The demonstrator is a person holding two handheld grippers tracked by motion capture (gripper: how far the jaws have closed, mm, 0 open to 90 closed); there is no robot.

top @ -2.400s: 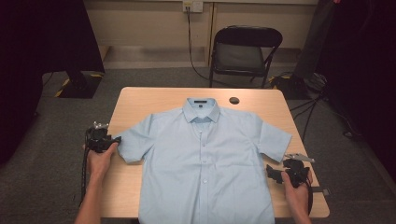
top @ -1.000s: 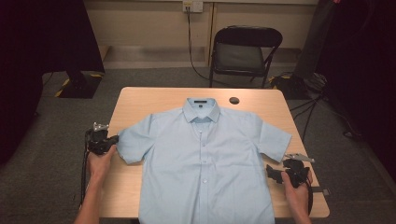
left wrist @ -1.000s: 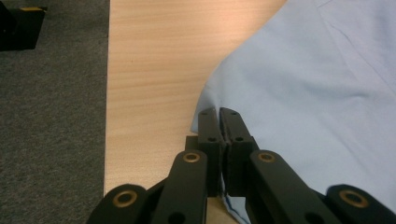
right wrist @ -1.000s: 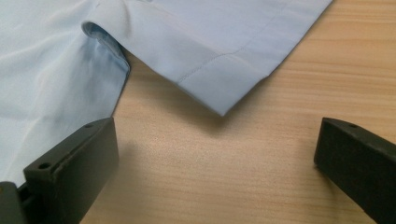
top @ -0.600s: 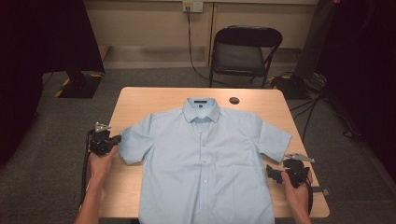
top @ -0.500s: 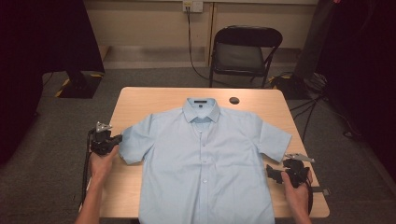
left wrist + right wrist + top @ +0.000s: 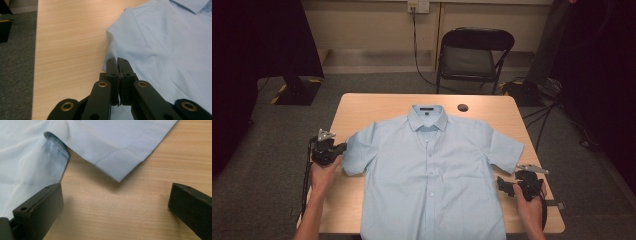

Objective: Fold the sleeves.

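On the light wooden table [image 7: 377, 107] a pale blue short-sleeved button shirt [image 7: 432, 170] lies face up and spread flat, collar toward the far edge, hem toward the person. Small dark round object [image 7: 462, 107] sits on the wood just beside the collar, apart from the shirt; can't tell what it is at this res.

Left gripper [image 7: 117, 61] is at the cuff of the sleeve on the left of the high view. Jaws are pressed together w/ no gap, and the cuff edge seems to run in between the tips — prob. pinched, though the fabric inside the pads is hidden. Makes sense as the start of a fold: grab the sleeve end so it can be carried over onto the shirt body.

Right gripper [image 7: 507, 186] rests low on the table near the other sleeve, jaws spread wide, holding nothing. In the right gripper view bare wood lies between them, the sleeve's hemmed corner [image 7: 120, 176] just ahead, not touching. Likely parked there ready to take that cuff, w/ the shirt's side seam just beside one jaw.
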